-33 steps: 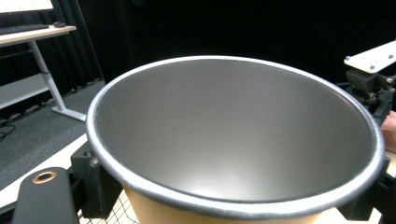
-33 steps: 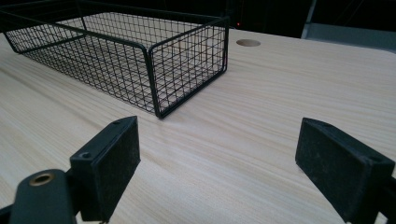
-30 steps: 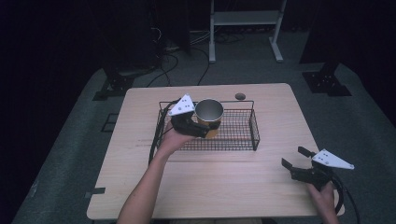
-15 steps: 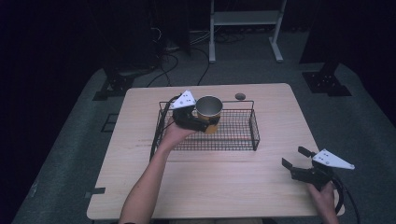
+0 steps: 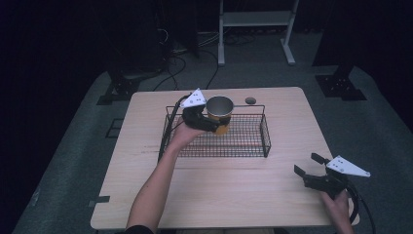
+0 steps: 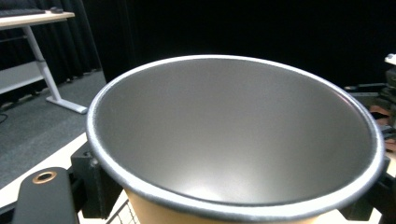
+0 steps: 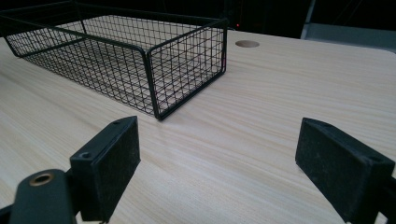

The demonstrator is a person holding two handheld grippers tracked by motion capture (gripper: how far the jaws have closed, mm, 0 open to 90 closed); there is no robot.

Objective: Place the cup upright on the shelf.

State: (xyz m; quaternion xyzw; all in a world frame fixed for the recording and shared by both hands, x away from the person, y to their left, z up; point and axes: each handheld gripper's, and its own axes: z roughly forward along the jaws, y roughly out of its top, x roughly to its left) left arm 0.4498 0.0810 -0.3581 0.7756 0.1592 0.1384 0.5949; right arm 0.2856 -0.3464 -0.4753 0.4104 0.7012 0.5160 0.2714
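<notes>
A cup with a shiny metallic inside and an orange outside hangs over the left part of a black wire basket, level with its rim. My left gripper is shut on the cup's side. In the left gripper view the cup's open mouth sits between the black fingers. My right gripper stands open just above the table near its front right corner, with nothing between its pads. The basket lies ahead of it, and its visible part is empty.
A round cable hole sits in the tabletop behind the basket. A white desk frame and black stands are on the floor beyond the table. Bare wood lies between the basket and the right gripper.
My left gripper has carried the cup a little upward and toward the far side of the basket. The right gripper has stayed where it was, still open.
</notes>
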